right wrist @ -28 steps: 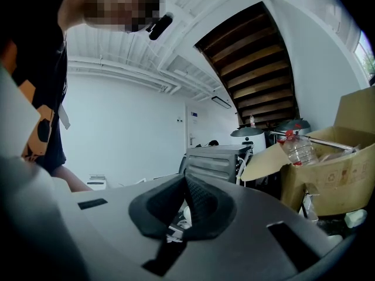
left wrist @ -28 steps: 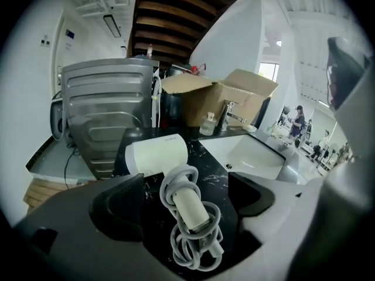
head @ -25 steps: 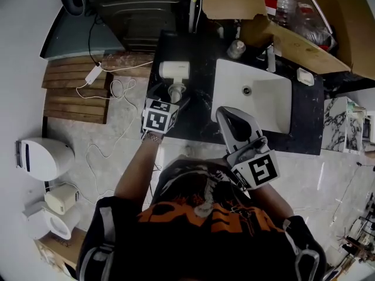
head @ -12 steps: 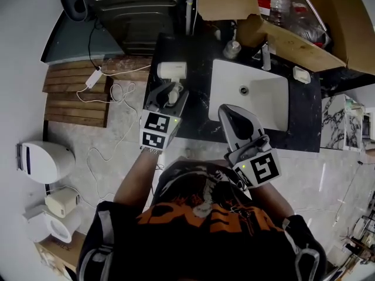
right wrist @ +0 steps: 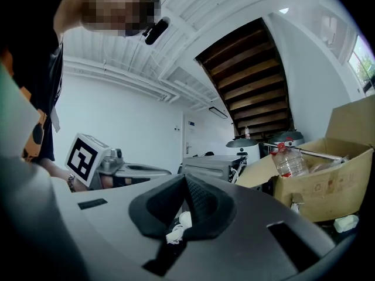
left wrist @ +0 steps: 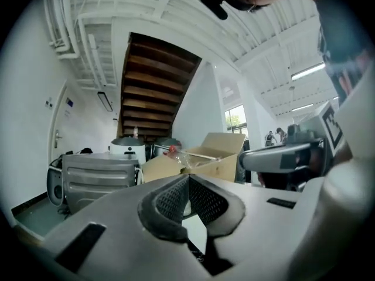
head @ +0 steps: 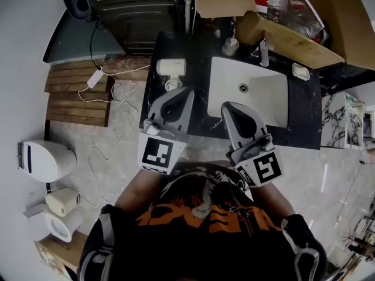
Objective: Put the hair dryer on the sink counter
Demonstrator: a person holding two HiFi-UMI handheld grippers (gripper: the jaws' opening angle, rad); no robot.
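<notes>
Hair dryer (head: 173, 68) lies on counter (head: 199, 69), beyond left tongs (head: 182, 93).

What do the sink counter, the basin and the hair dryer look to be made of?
The counter looks like black stone or a stone-look slab, going by its dark surface with thin white veins. The basin is likely glazed ceramic, smooth and plain white, though cast resin would look alike. The hair dryer is probably moulded plastic, with an off-white, matt, rounded body.
</notes>
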